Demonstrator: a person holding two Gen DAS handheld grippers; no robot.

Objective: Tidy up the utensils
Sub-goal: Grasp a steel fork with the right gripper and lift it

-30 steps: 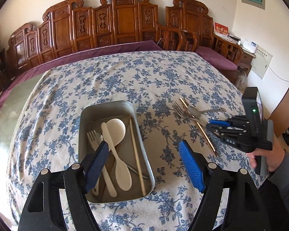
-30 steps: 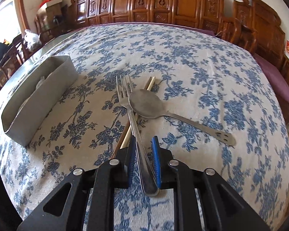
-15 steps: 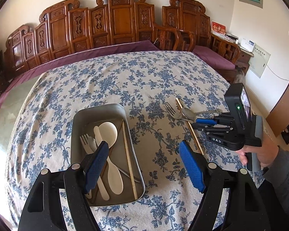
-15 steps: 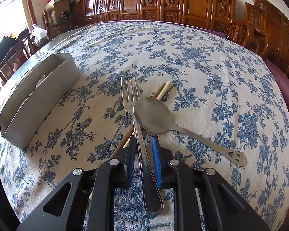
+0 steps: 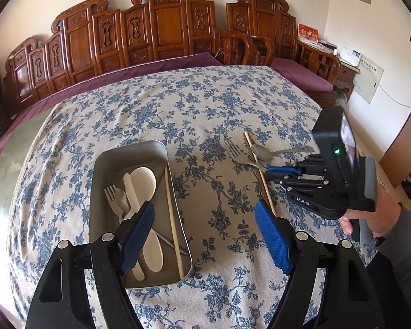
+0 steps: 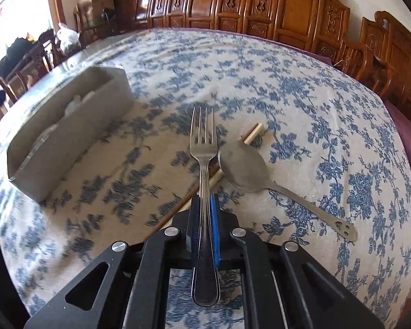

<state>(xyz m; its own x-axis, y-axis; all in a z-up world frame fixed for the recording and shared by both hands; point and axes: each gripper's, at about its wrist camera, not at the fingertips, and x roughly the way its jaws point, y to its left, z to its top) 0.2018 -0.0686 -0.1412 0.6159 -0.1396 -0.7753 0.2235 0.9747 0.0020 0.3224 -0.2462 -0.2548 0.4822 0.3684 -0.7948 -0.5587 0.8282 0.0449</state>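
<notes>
My right gripper (image 6: 204, 205) is shut on the handle of a metal fork (image 6: 202, 142), tines pointing away, lifted slightly above the floral tablecloth; it also shows in the left wrist view (image 5: 272, 169) with the fork (image 5: 234, 150). A metal spoon (image 6: 243, 167) and a wooden chopstick (image 6: 253, 134) lie beside and under the fork. A metal tray (image 5: 101, 161) holds a white spoon (image 5: 143, 181), a fork, a small spoon and a chopstick (image 5: 172, 219). My left gripper (image 5: 205, 235) is open and empty above the tray's near right corner.
The tray also appears at the left of the right wrist view (image 6: 68, 148). Carved wooden chairs (image 5: 164, 27) with purple cushions line the table's far side. Bare floral cloth (image 5: 219, 219) lies between tray and loose utensils.
The right gripper has closed fully on the fork handle and lifted it, moving left toward the tray. The left gripper has drifted slightly, staying open.
</notes>
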